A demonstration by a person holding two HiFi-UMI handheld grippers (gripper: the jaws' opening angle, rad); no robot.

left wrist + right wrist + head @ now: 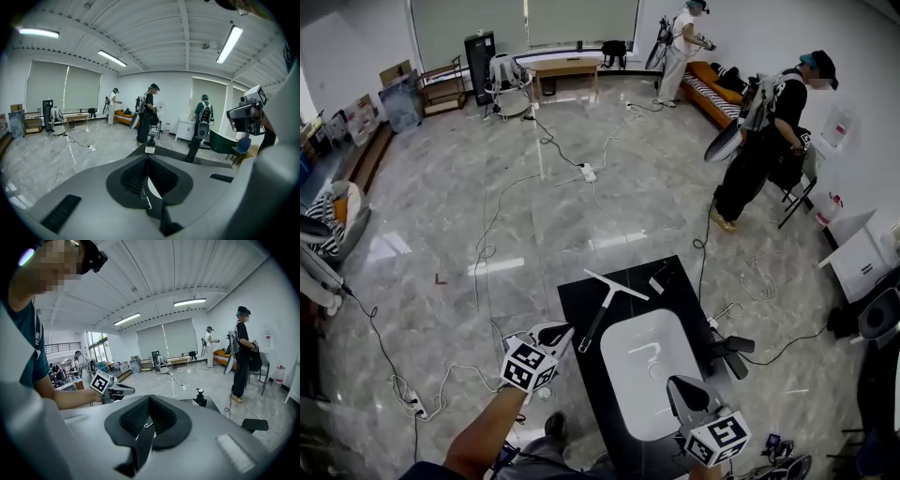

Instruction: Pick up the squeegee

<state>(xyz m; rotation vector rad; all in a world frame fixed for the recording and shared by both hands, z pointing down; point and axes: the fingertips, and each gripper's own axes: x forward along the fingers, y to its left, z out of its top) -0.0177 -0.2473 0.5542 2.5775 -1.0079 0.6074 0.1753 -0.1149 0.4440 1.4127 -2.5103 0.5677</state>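
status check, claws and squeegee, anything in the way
Left claw shut, empty. Right claw shut, empty. Squeegee flat on black table, untouched, just ahead of left claw. Path looks clear.

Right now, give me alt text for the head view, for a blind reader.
A squeegee lies untouched on a black table beside a white basin. The left hand-held gripper and right hand-held gripper, both shut, hover nearer the camera.
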